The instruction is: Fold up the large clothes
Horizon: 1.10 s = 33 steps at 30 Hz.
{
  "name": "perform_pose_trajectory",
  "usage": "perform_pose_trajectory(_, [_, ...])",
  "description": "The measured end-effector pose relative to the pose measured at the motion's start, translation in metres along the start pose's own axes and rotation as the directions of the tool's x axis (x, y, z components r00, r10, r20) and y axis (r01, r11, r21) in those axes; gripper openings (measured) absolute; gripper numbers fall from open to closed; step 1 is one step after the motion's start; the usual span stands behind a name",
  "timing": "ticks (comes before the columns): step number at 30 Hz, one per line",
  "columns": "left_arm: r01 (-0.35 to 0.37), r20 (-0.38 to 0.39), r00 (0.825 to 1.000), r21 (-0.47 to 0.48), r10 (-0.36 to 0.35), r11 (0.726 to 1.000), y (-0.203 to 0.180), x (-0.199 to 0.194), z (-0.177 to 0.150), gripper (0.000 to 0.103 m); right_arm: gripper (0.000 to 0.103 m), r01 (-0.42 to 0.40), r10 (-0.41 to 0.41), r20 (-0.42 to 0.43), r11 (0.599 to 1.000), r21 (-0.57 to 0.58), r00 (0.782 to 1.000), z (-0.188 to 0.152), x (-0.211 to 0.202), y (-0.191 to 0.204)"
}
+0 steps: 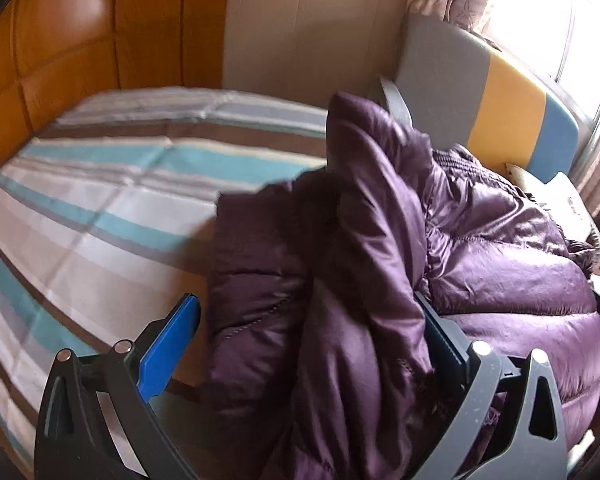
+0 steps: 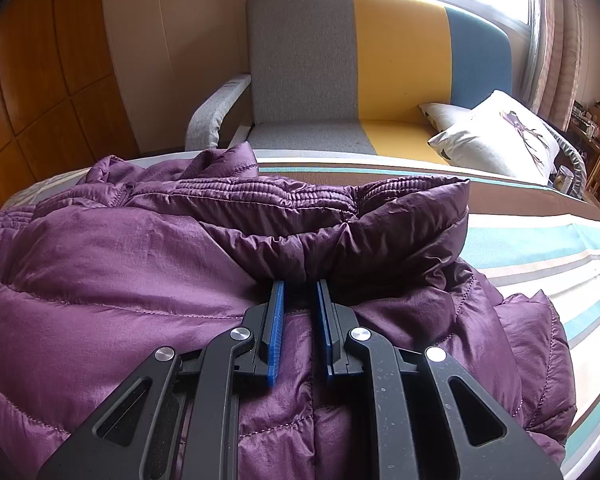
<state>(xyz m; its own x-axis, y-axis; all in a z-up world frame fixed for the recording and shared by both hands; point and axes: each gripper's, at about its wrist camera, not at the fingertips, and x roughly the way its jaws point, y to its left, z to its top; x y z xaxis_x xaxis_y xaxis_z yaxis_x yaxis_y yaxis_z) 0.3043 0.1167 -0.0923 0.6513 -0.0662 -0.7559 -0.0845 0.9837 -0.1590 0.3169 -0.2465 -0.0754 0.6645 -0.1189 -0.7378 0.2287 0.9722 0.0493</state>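
The purple down jacket (image 2: 140, 264) lies bunched on the striped bedspread (image 2: 540, 248), near the bed edge that faces the sofa (image 2: 308, 64). Its ribbed collar runs across the far side, and bare bedspread stretches to the right of it. The right gripper (image 2: 300, 292) has its jaws narrow, pinching a ridge of jacket fabric just below the collar.

Only the left wrist view shows a raised fold of the jacket (image 1: 360, 208) standing up between the blue pads of the left gripper (image 1: 312, 320), whose jaws stand wide; its left pad is clear of the cloth, while the right pad is partly buried, so contact there cannot be told. That view also shows open bedspread (image 1: 100, 200) reaching to the brown padded headboard (image 1: 60, 40).

A white cushion (image 2: 496, 140) sits on the sofa seat.
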Motion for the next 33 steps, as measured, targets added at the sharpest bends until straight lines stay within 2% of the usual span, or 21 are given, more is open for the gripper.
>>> perform_pose_trajectory(3, [0.061,-0.056,0.996,-0.059,-0.064,0.996,0.005,0.014,-0.002,0.101,0.016,0.003,-0.003,0.001,1.000,-0.002,1.000,0.000,0.000,0.000])
perform_pose_trajectory(7, [0.068,-0.057,0.996,-0.041,-0.071,0.997,0.002,0.016,-0.003,0.101,0.016,0.005,-0.005,0.001,1.000,-0.004,1.000,0.000,0.000,0.001])
perform_pose_trajectory(13, [0.111,-0.049,0.992,-0.072,-0.115,0.991,0.004,0.009,-0.006,0.099,0.016,0.014,-0.014,-0.007,1.000,-0.013,1.000,0.002,-0.002,0.004])
perform_pose_trajectory(17, [0.127,-0.051,0.990,-0.086,-0.132,0.988,0.006,0.003,-0.011,0.100,0.016,0.000,0.000,0.003,1.000,-0.004,1.000,0.002,-0.022,0.003])
perform_pose_trajectory(23, [0.112,-0.059,0.991,-0.100,-0.118,0.989,0.005,-0.001,-0.015,0.100,0.016,-0.096,0.096,0.058,0.995,0.009,0.994,-0.015,-0.073,0.010])
perform_pose_trajectory(25, [0.109,-0.068,0.991,-0.112,-0.117,0.988,0.004,-0.003,-0.016,0.100,0.016,-0.160,0.159,0.077,0.987,0.003,0.984,-0.026,-0.092,0.017])
perform_pose_trajectory(27, [0.120,-0.072,0.989,-0.118,-0.129,0.986,0.005,-0.006,-0.018,0.100,0.016,-0.188,0.189,0.090,0.982,-0.019,0.978,-0.038,-0.106,0.025])
perform_pose_trajectory(33, [0.166,-0.071,0.982,-0.121,-0.175,0.979,0.010,-0.008,-0.019,0.100,0.016,-0.171,0.176,0.075,0.983,-0.063,0.982,-0.055,-0.106,0.042])
